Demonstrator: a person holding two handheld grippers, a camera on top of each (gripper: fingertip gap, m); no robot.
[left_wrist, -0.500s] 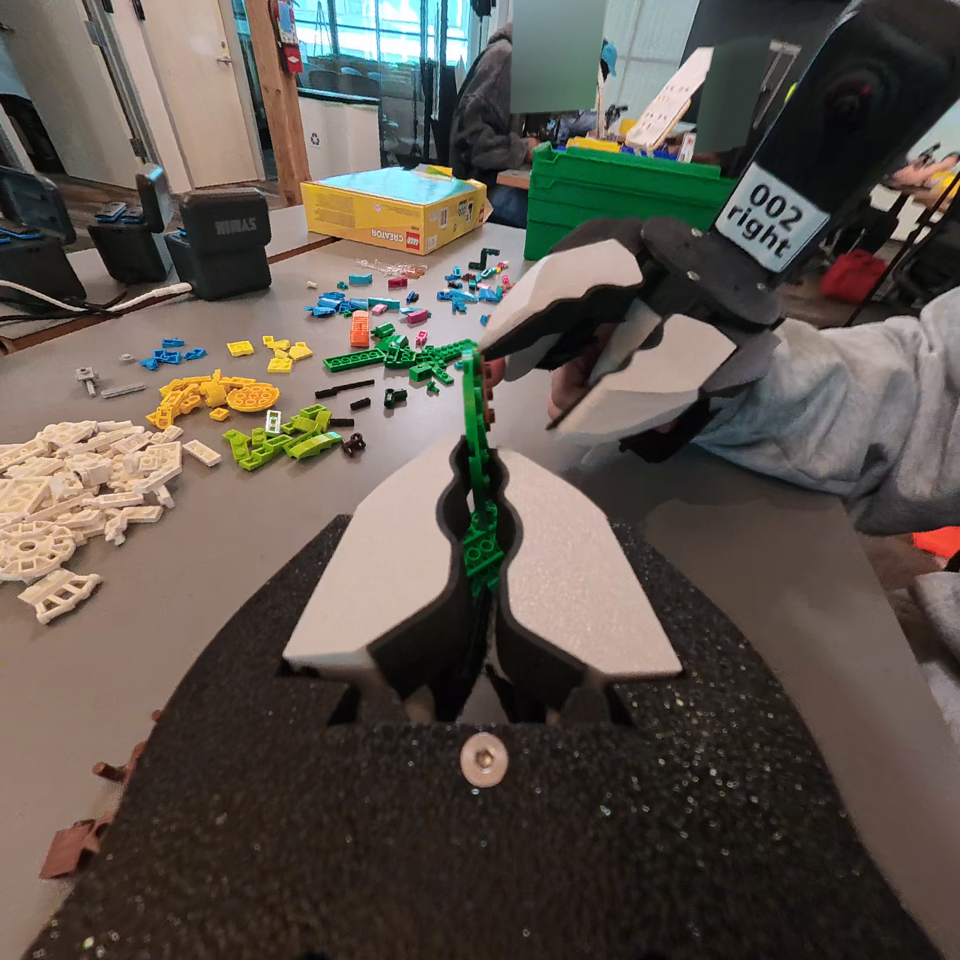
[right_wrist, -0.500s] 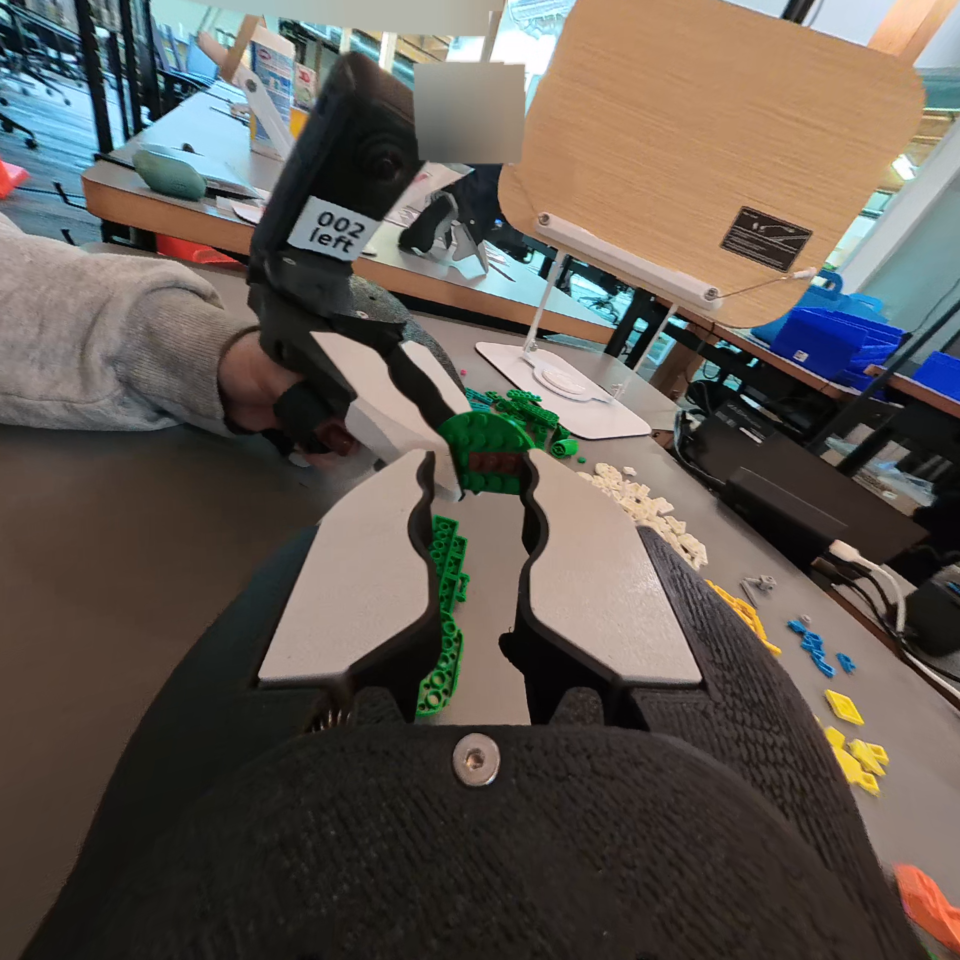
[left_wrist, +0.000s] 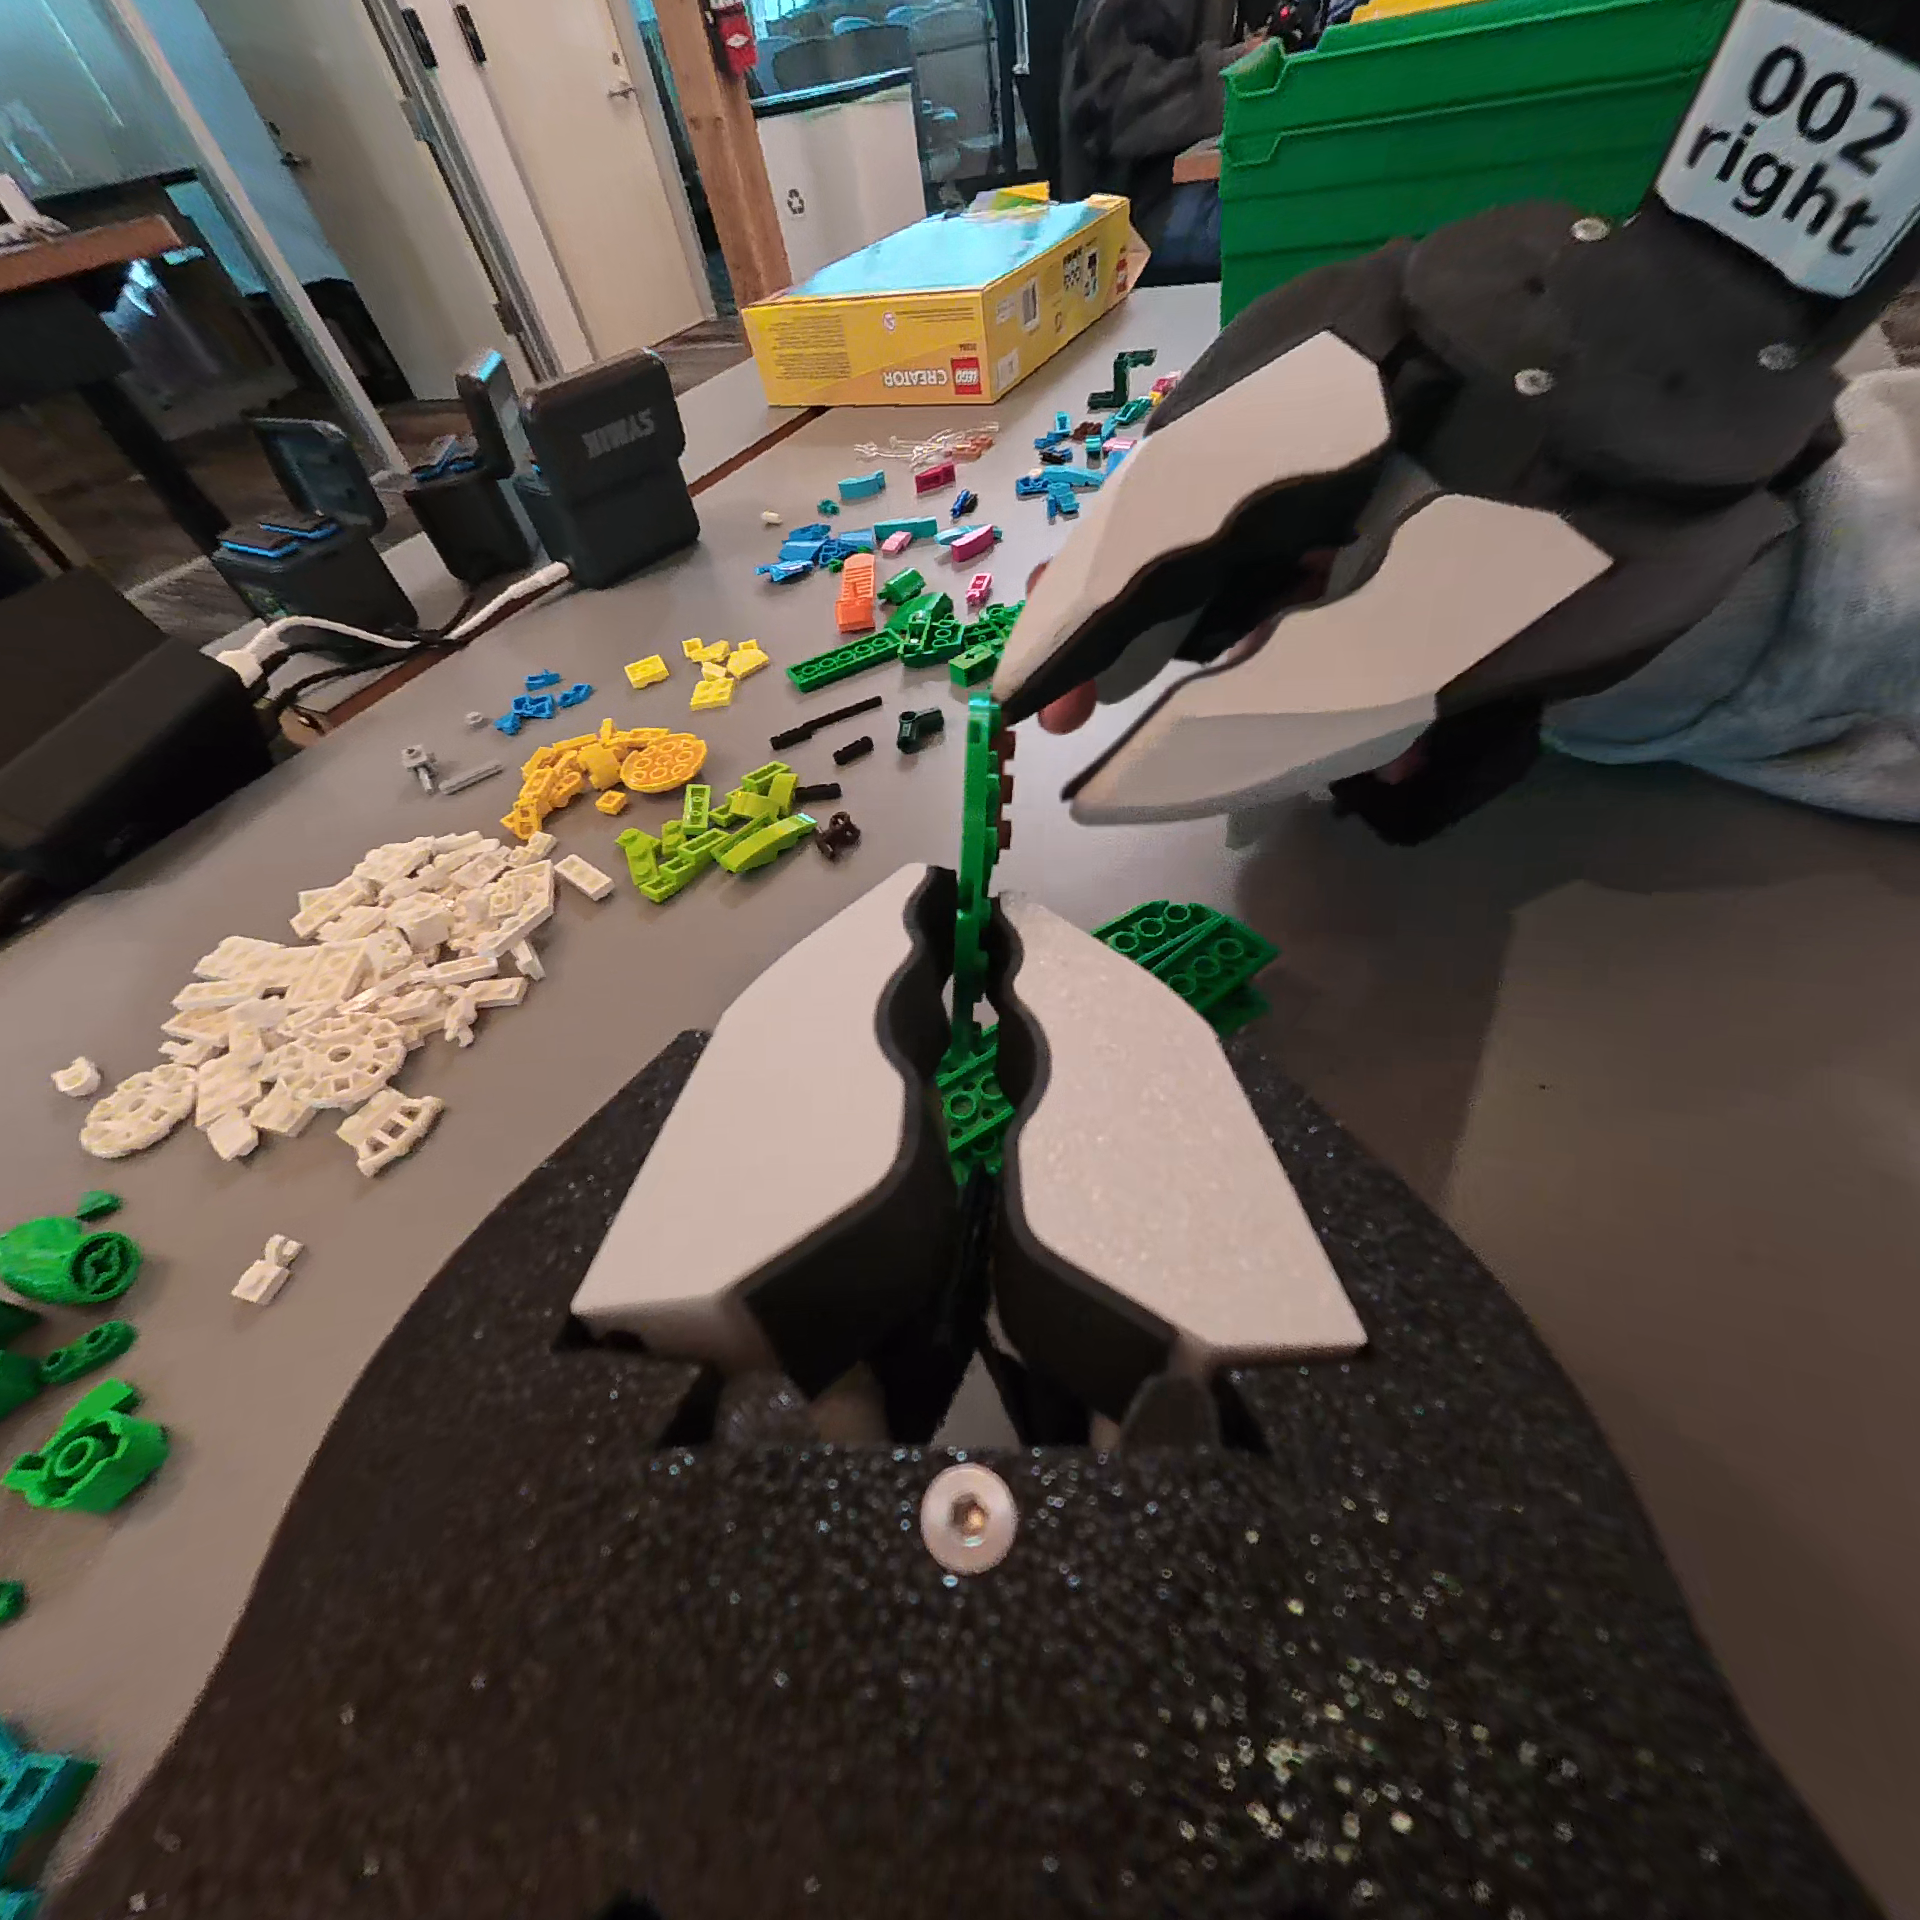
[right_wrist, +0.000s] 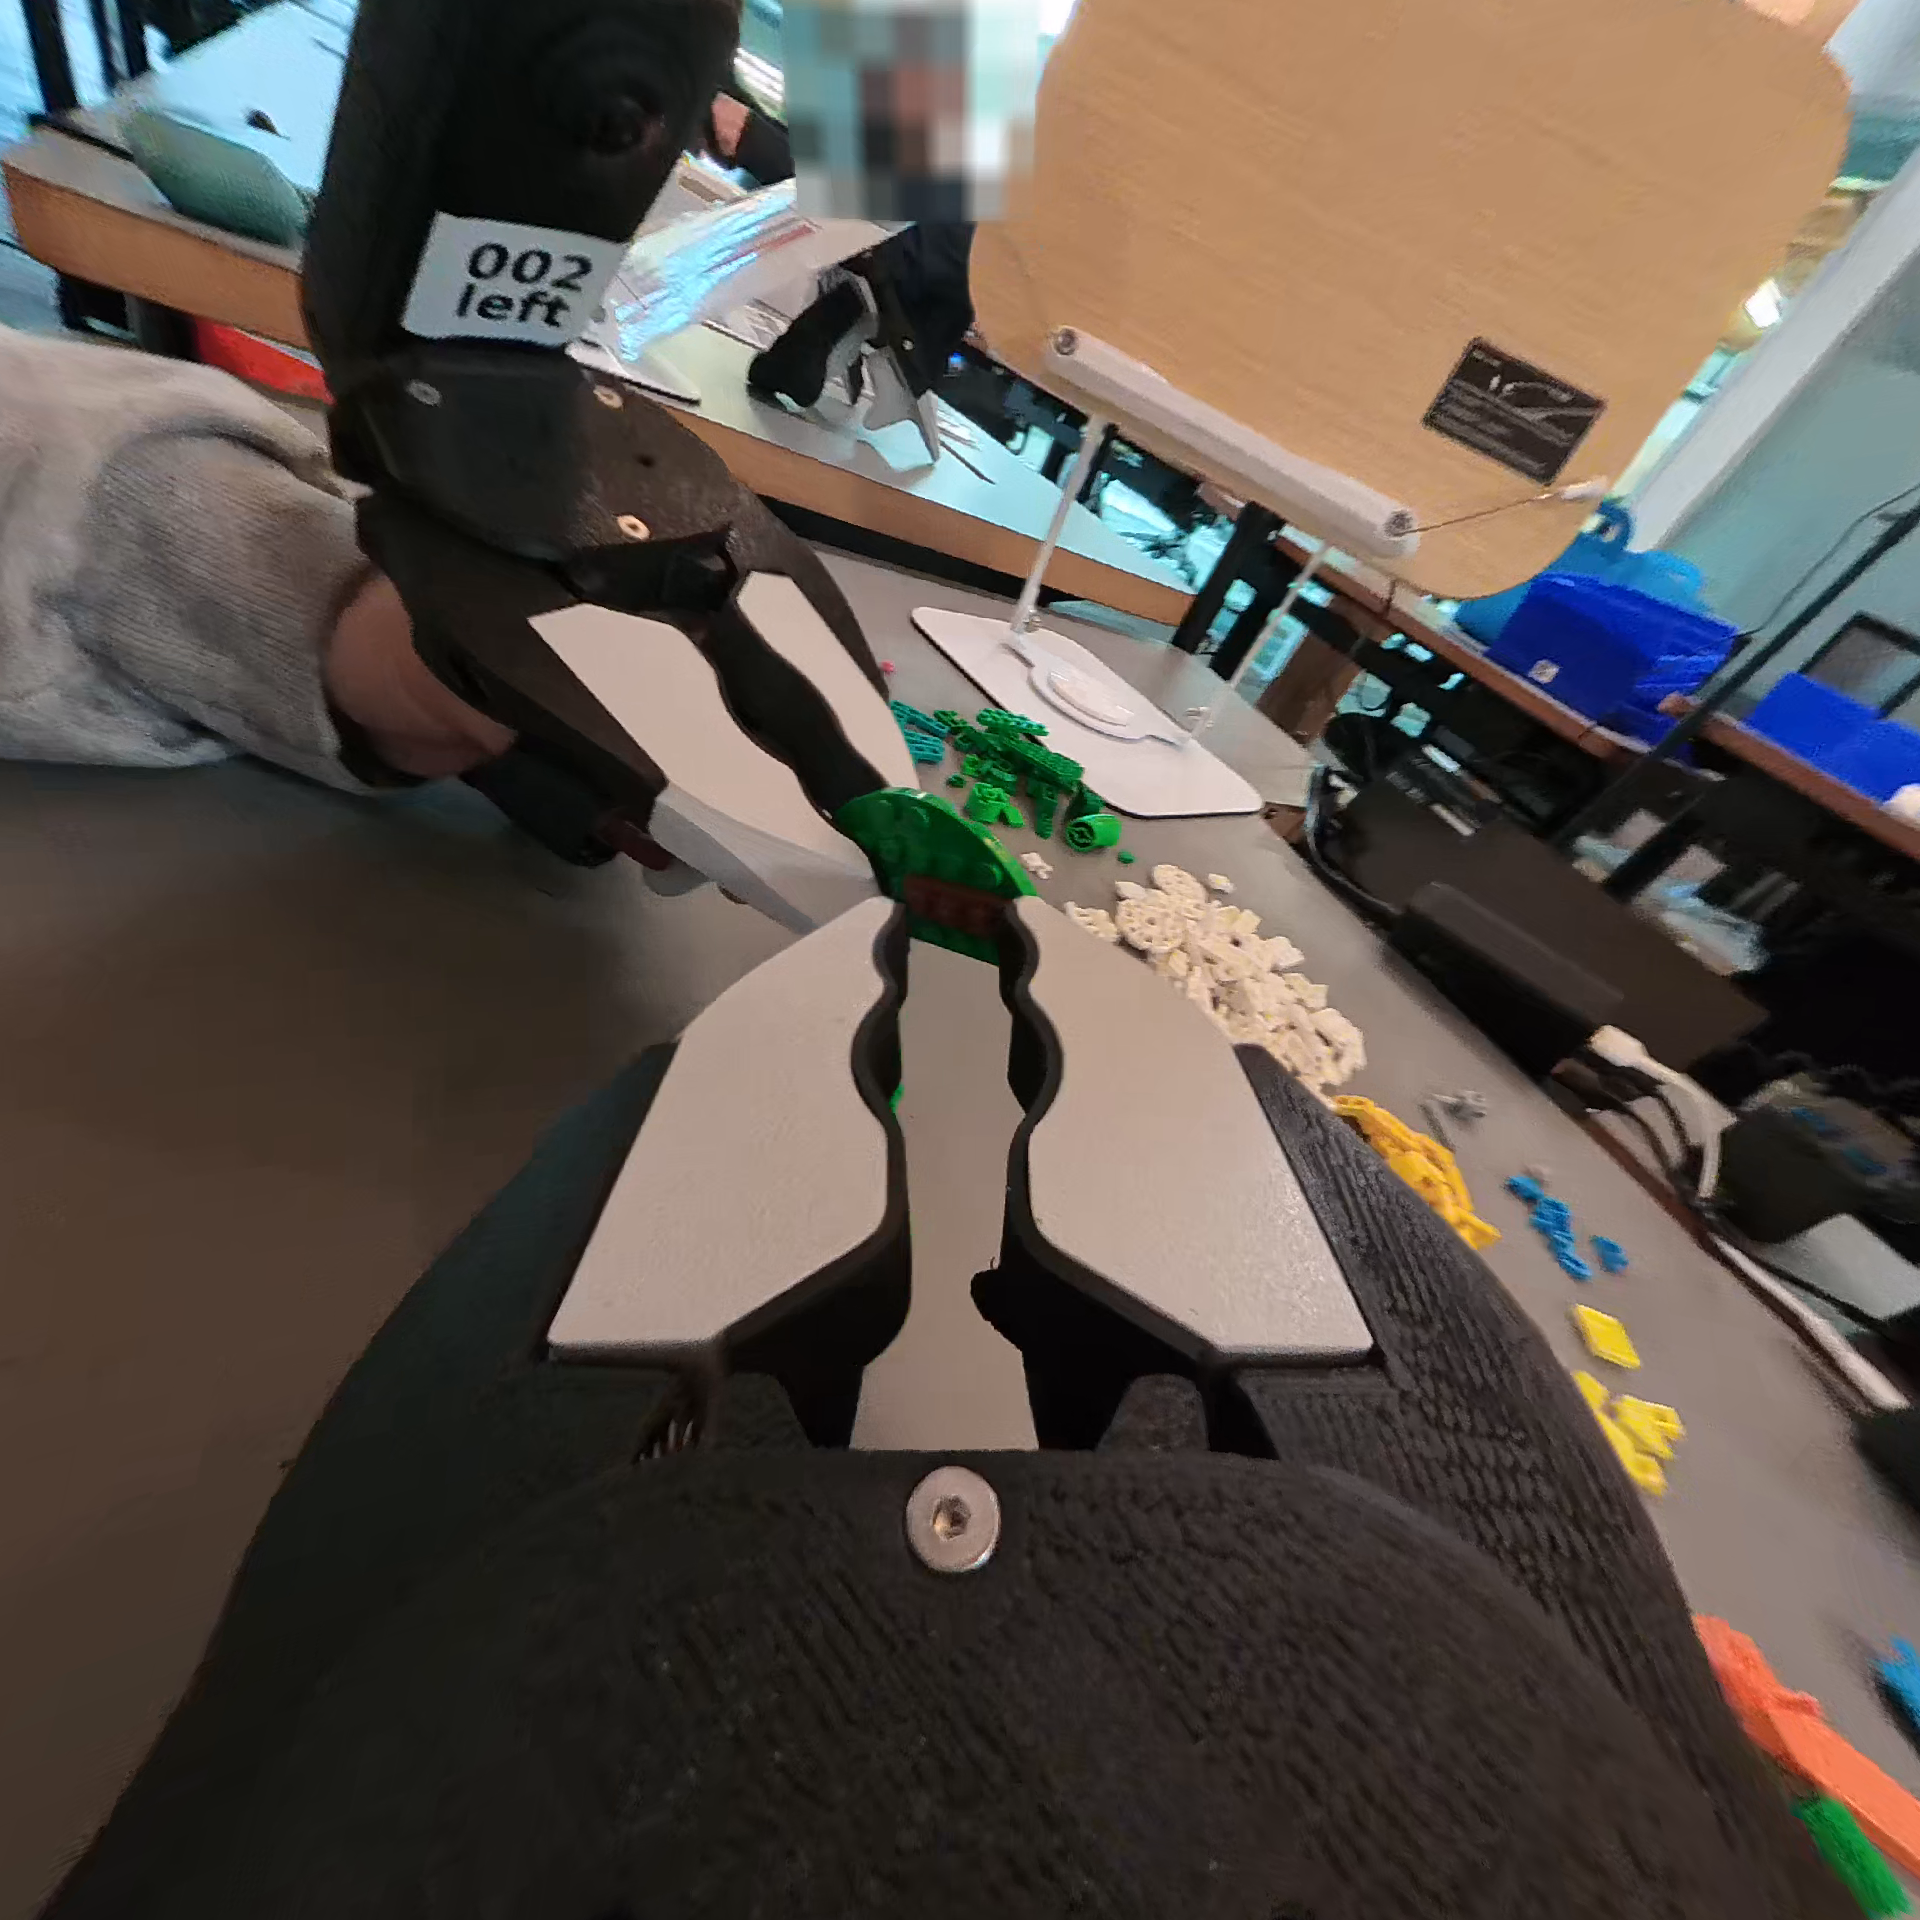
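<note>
In mid-frame the left gripper (left_wrist: 977, 935) is clamped on the lower edge of an upright green plate (left_wrist: 975, 821) carrying brown bricks (left_wrist: 1006, 790), and the right gripper (right_wrist: 954, 920) stands narrow around those bricks (whether its pads press, I cannot tell), with white pieces (left_wrist: 343, 997) heaped on the table (left_wrist: 1558, 1143) at the left of the frame

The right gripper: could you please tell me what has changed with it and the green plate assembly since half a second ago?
The right gripper has narrowed its jaws; its fingertips now bracket the brown bricks on the green plate assembly, though contact isn't plain. A green wedge plate stack that it held earlier now lies on the grey table. The left gripper stays clamped on the assembly, standing on edge.
</note>
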